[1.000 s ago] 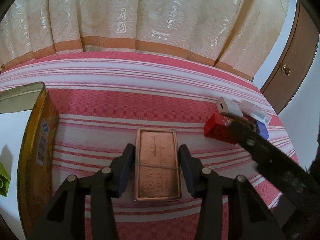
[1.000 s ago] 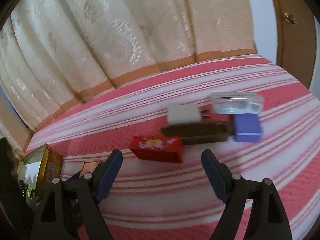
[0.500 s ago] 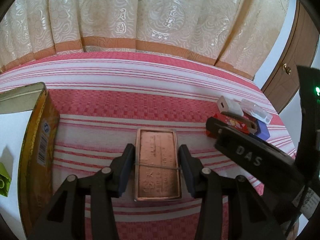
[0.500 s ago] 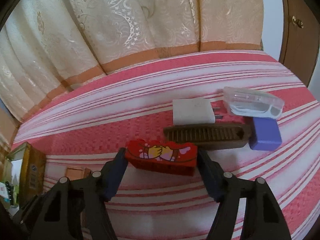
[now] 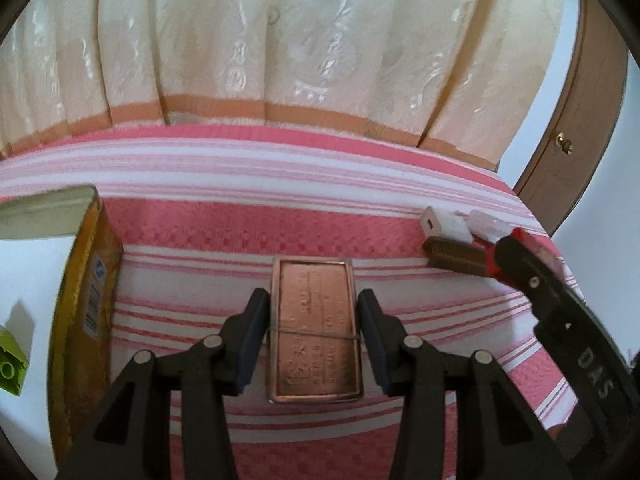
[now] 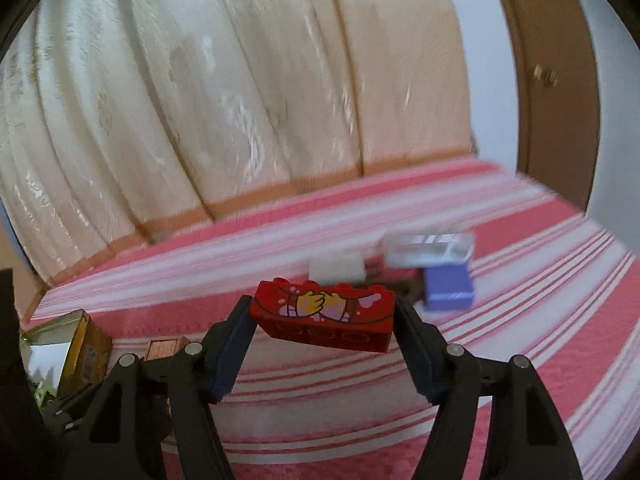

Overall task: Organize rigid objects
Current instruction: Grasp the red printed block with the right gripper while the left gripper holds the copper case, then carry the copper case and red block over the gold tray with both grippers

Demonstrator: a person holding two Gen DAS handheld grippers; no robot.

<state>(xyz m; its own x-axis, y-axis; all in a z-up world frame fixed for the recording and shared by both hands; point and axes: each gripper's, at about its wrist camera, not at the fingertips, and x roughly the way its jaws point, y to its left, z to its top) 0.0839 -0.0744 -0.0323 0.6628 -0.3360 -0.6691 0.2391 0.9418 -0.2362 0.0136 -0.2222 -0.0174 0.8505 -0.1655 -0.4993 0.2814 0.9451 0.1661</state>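
The right gripper [image 6: 322,320] clamps the red brick [image 6: 324,314] by its ends, clear of the cloth; carry it level to the gold tin [image 6: 82,346]. The left gripper [image 5: 312,332] grips the copper tin [image 5: 314,328]; hold that steady.

A home bedroom: a bed with a pink striped cover [image 5: 304,208], cream curtains [image 5: 280,40] behind, and a wooden door [image 5: 580,128].

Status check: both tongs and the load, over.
Right tongs shut on red toy brick, clear of the striped cloth. Left tongs straddle copper tin, grip unclear. Nothing in the way.
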